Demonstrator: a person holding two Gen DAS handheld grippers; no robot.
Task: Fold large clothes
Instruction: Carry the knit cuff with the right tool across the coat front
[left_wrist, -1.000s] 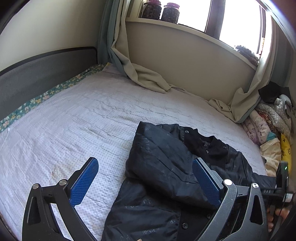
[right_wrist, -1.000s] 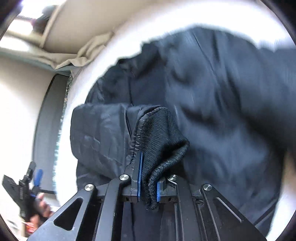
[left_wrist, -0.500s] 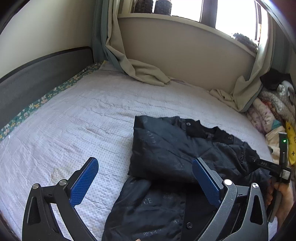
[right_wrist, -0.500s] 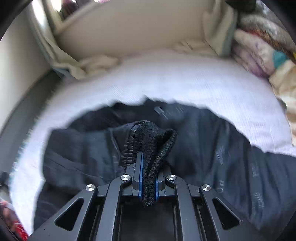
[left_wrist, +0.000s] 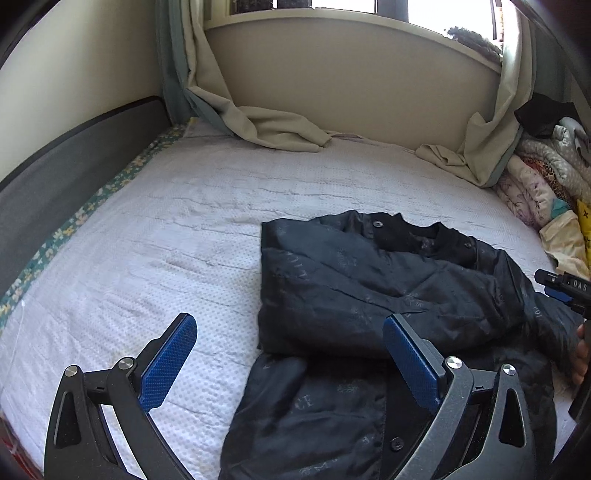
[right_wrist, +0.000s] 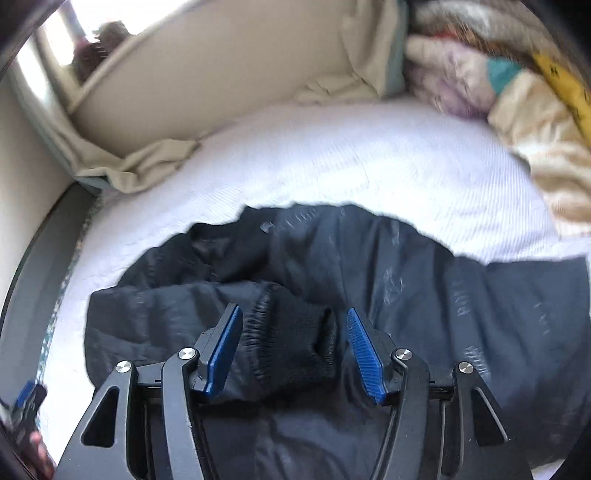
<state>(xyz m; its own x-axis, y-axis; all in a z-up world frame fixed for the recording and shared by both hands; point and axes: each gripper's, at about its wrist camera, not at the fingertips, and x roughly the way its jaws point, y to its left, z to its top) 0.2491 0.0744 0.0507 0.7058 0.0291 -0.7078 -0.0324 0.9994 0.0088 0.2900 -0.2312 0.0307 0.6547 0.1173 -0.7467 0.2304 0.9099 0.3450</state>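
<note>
Left gripper (left_wrist: 290, 365): fingers spread wide, nothing between them, hovering over near edge of bed (left_wrist: 147, 236). Right gripper (right_wrist: 293, 350): jaws parted, ribbed knit cuff (right_wrist: 295, 343) lying loose between blue pads (right_wrist: 223, 354), not pinched. Dark jacket (left_wrist: 369, 295) lies on white dotted sheet, right of centre, sleeve folded across front, collar toward window wall. Beyond: beige curtain (left_wrist: 273, 129) pooled on mattress, folded bedding pile (left_wrist: 546, 184) at far right.
</note>
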